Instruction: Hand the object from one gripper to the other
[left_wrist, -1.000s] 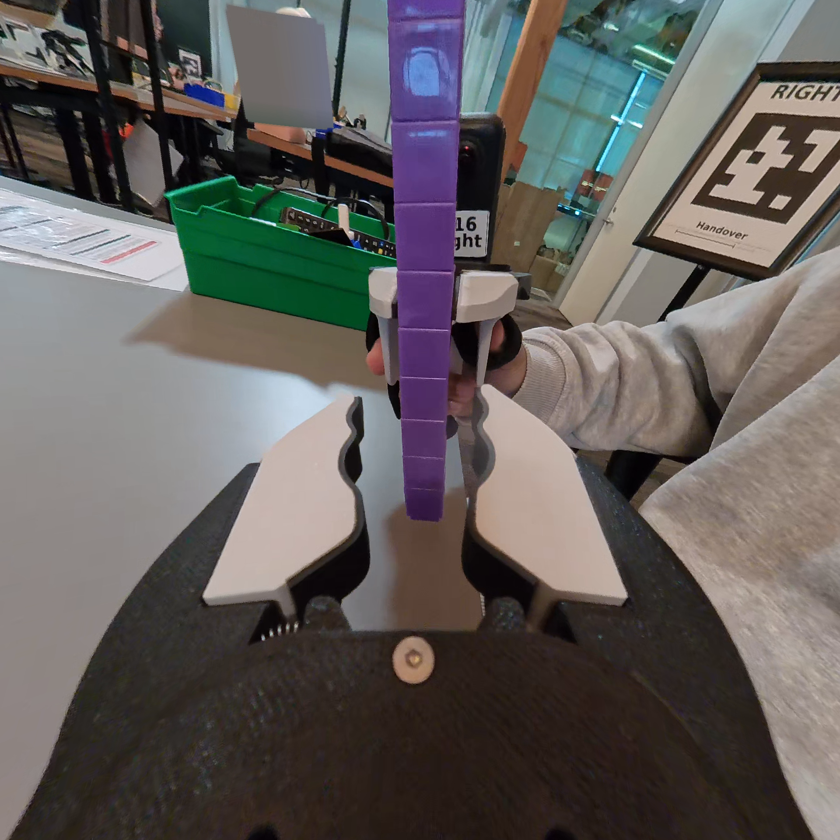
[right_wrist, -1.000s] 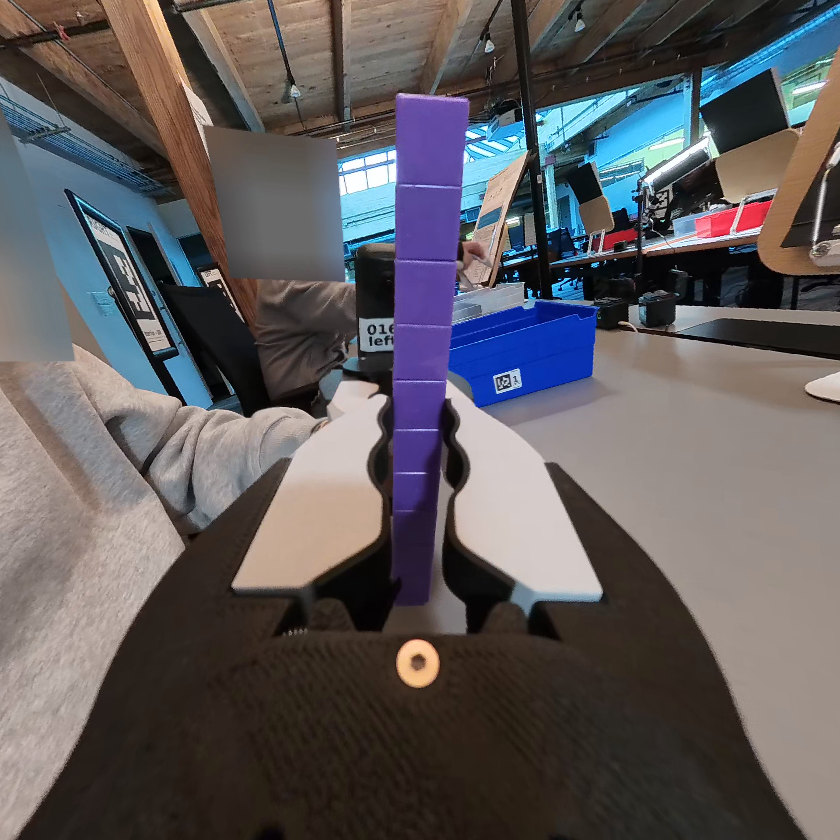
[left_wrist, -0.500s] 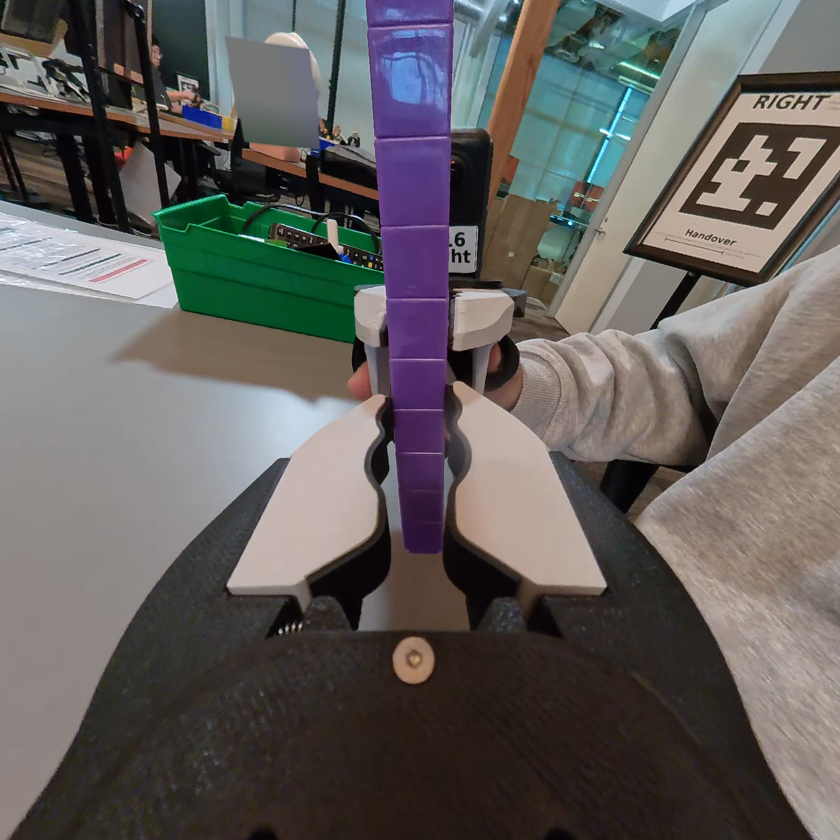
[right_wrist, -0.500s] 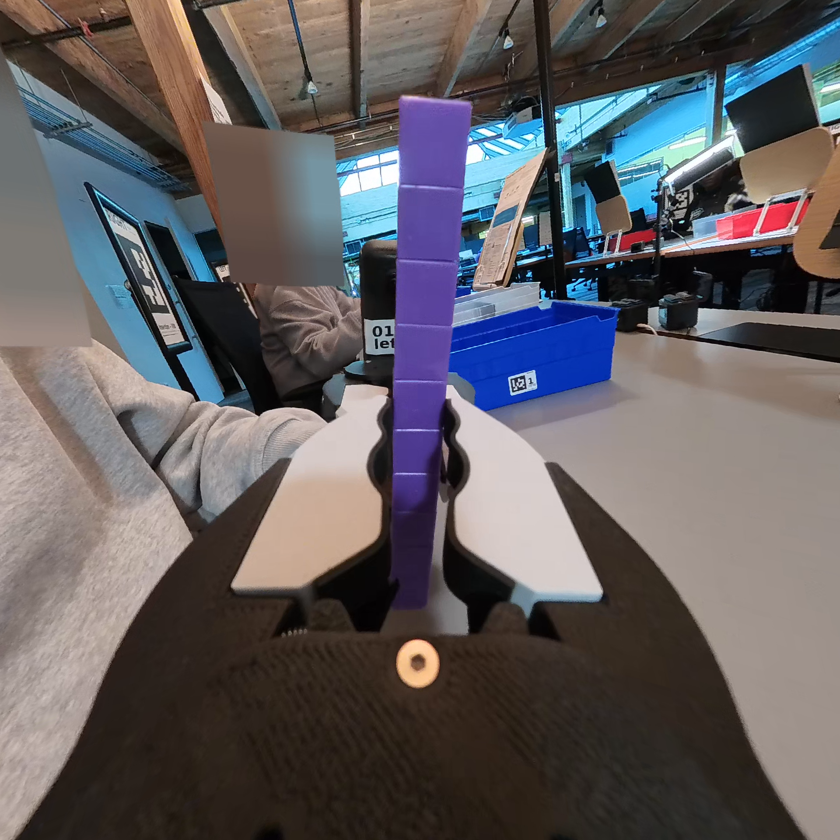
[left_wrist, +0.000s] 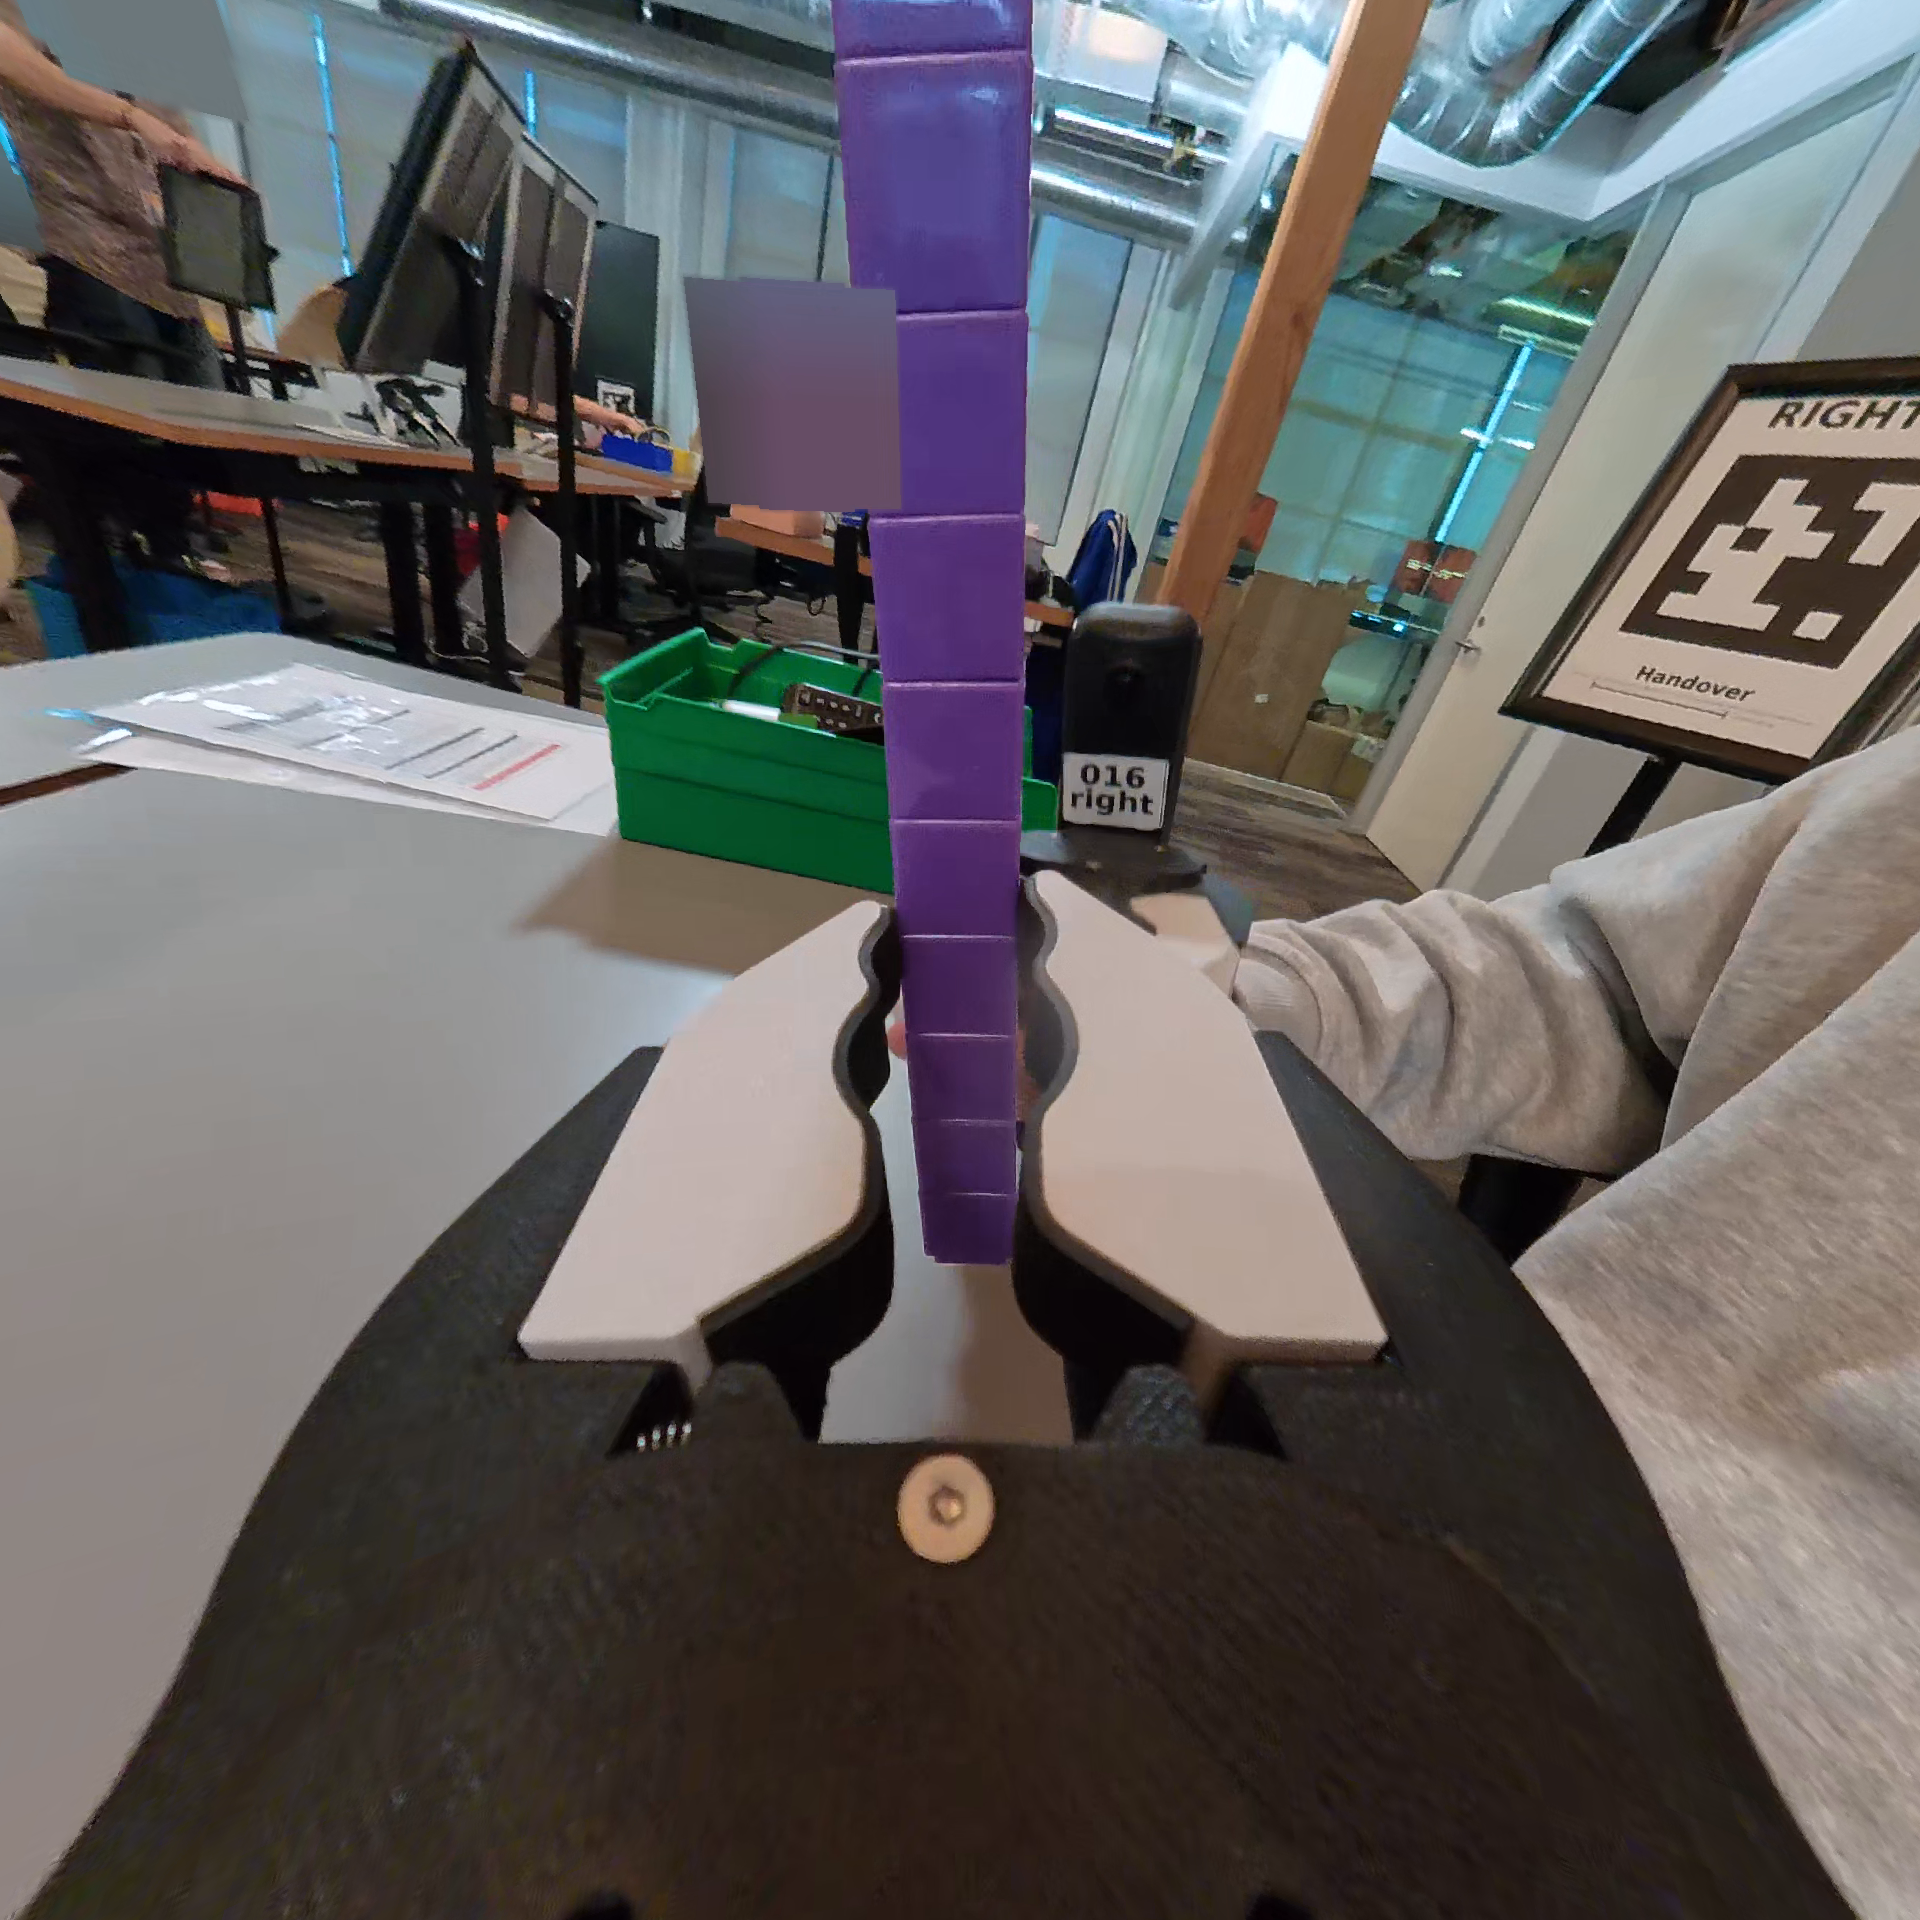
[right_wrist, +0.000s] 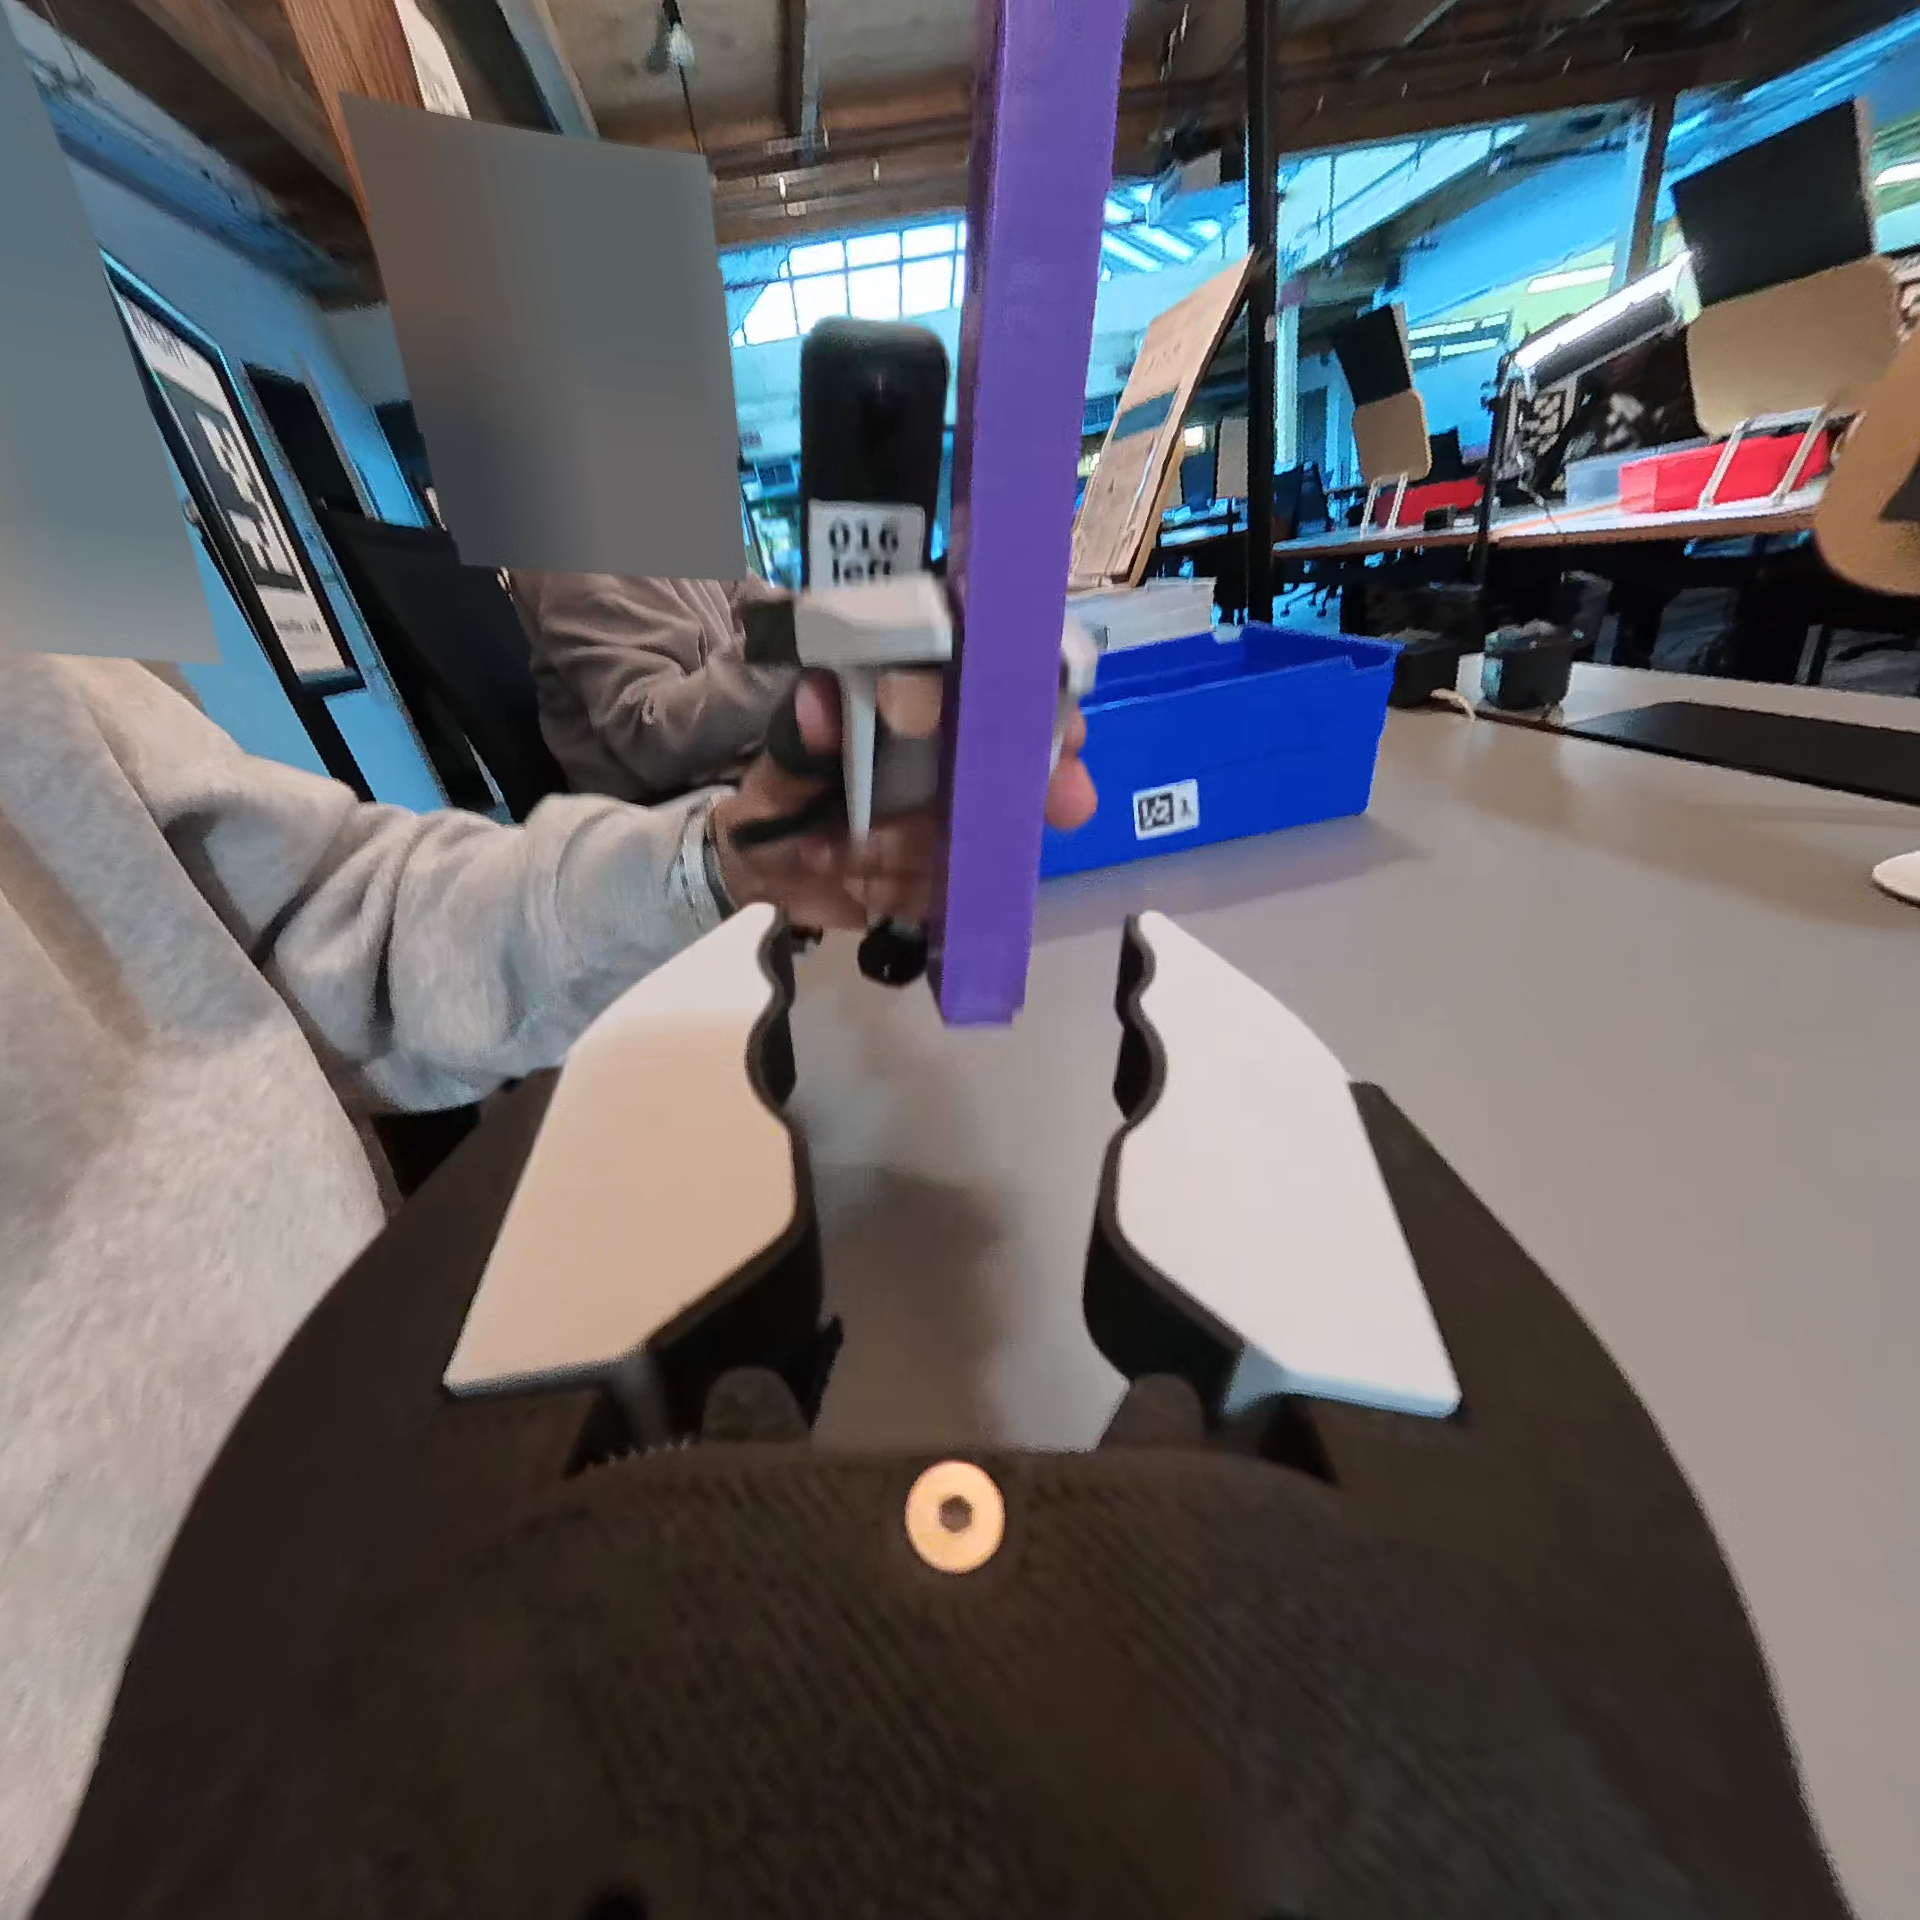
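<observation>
Purple bar (left_wrist: 951, 727): a long strip of joined square segments, standing upright, its top running out of the left wrist view; its lower end sits between the white fingers (left_wrist: 727, 1122) of the left gripper (left_wrist: 956, 914). Left gripper: jaws closed down on the bar's lower segments, both wavy inner edges pressed against its sides; black body fills the bottom of the view. Right gripper (right_wrist: 951, 935): jaws spread wide, nothing between them; the bar (right_wrist: 1013, 520) hangs just ahead of the fingertips, its bottom end clear of both white fingers (right_wrist: 644, 1174) and above the table (right_wrist: 1558, 987). In the right wrist view the left gripper (right_wrist: 961, 665) shows farther off, clamped on the bar at mid-height, held by a hand (right_wrist: 831, 821) in a grey sleeve (right_wrist: 436, 914); this part is motion-blurred. In the left wrist view the right gripper's black camera housing (left_wrist: 1127, 707) with its white label stands just behind and right of the bar, with a grey sleeve (left_wrist: 1507, 997) beside it. Table (left_wrist: 260, 1039): grey, matte. Green bin (left_wrist: 727, 790): on the table's far edge behind the bar, holding cables and small items. Papers (left_wrist: 343, 738): flat on the table, left of the green bin. Blue bin (right_wrist: 1226, 738): on the table beyond the bar in the right wrist view, a small tag on its front. Framed marker sign (left_wrist: 1766, 582): on a stand at the right of the left wrist view. Wooden post (left_wrist: 1278, 312): slanting behind the bar.
</observation>
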